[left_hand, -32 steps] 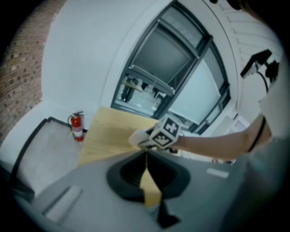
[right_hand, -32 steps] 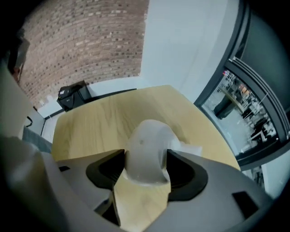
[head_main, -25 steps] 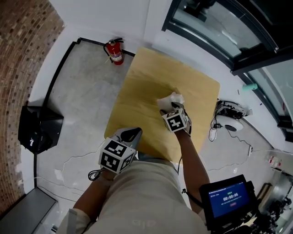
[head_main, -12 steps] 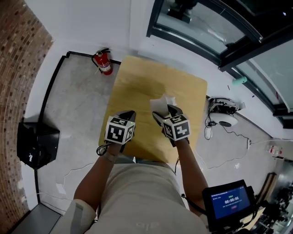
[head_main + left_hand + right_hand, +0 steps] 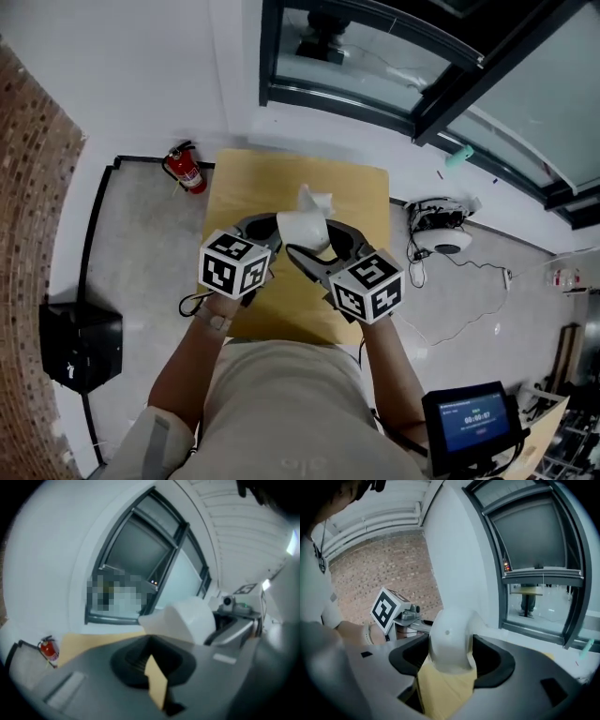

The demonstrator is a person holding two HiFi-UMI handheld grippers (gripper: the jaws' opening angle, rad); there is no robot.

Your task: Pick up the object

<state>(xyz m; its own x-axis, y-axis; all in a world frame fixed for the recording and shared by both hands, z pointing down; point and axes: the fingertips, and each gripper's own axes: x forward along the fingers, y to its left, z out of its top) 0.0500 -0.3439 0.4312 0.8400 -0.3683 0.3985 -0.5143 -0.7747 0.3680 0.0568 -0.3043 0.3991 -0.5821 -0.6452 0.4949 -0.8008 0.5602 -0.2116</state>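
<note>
A white rounded object point(image 5: 302, 228) hangs in the air above the tan table point(image 5: 361, 187). My right gripper point(image 5: 314, 251) is shut on it. In the right gripper view the white object point(image 5: 449, 639) fills the gap between the dark pads of my right gripper point(image 5: 450, 663), with the table's yellow below. My left gripper point(image 5: 265, 228) hovers just left of the object, apart from it, jaws shut with nothing in them. Past the tips of my left gripper point(image 5: 157, 686), the white object point(image 5: 182, 620) shows in the left gripper view.
A red fire extinguisher point(image 5: 186, 169) stands on the floor left of the table. A black box point(image 5: 80, 342) sits at far left. A white device with cables point(image 5: 439, 234) lies right of the table. A small screen point(image 5: 469, 422) shows at bottom right. Windows run along the far wall.
The right gripper has lifted the white object off the table and toward the camera. The left gripper has risen from the person's lap to beside the object.
</note>
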